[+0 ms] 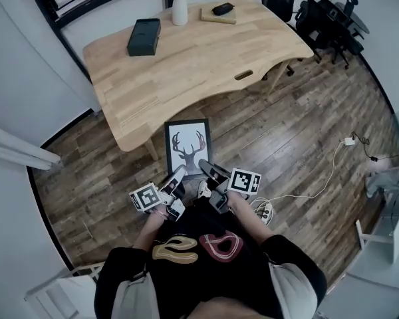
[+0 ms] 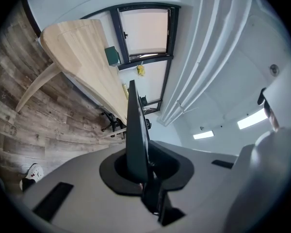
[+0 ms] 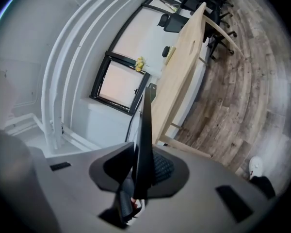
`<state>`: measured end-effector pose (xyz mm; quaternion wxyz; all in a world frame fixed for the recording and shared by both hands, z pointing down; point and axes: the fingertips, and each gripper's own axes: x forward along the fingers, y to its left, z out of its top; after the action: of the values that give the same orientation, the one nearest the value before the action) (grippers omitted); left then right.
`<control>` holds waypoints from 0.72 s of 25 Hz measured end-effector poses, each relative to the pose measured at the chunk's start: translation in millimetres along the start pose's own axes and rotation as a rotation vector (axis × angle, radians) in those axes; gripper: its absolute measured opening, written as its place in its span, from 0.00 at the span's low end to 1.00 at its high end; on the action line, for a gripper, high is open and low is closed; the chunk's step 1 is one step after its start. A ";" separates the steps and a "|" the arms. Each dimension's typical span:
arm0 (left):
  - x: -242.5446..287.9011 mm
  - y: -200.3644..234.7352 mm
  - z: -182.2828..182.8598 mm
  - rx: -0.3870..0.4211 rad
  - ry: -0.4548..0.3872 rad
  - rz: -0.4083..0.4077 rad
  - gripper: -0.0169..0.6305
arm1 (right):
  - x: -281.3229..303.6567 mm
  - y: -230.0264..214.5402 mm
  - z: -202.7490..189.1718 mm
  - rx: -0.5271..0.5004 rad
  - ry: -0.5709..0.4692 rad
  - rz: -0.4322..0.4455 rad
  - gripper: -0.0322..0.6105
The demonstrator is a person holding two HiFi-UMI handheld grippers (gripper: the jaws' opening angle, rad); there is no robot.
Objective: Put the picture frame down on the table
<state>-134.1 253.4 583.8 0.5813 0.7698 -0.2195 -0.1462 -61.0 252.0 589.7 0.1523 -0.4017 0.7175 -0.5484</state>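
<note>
Bright even light, fisheye warp, dark corners

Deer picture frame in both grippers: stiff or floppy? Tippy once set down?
Probably stiff: the picture frame looks flat though the left gripper and right gripper clamp only its near edge. It is thin edge-on, so likely to tip if stood upright on the table.

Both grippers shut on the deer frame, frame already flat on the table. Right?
Half right. The left gripper and right gripper are both shut on the picture frame, but the head view shows it held over the floor, short of the table, not lying on it.
</note>
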 end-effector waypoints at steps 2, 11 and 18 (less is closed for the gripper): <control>18.4 -4.1 5.5 -0.063 -0.031 -0.022 0.10 | 5.2 -3.0 18.4 -0.017 0.015 0.007 0.19; 78.5 3.1 16.7 -0.018 -0.040 0.025 0.11 | 4.8 -28.0 76.5 -0.022 0.042 0.011 0.19; 115.9 4.4 13.9 -0.022 -0.057 0.025 0.11 | -1.8 -47.6 107.6 -0.012 0.042 0.015 0.18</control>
<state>-41.8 182.0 587.7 0.5852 0.7559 -0.2439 -0.1632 30.5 178.2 594.7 0.1392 -0.3855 0.7268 -0.5512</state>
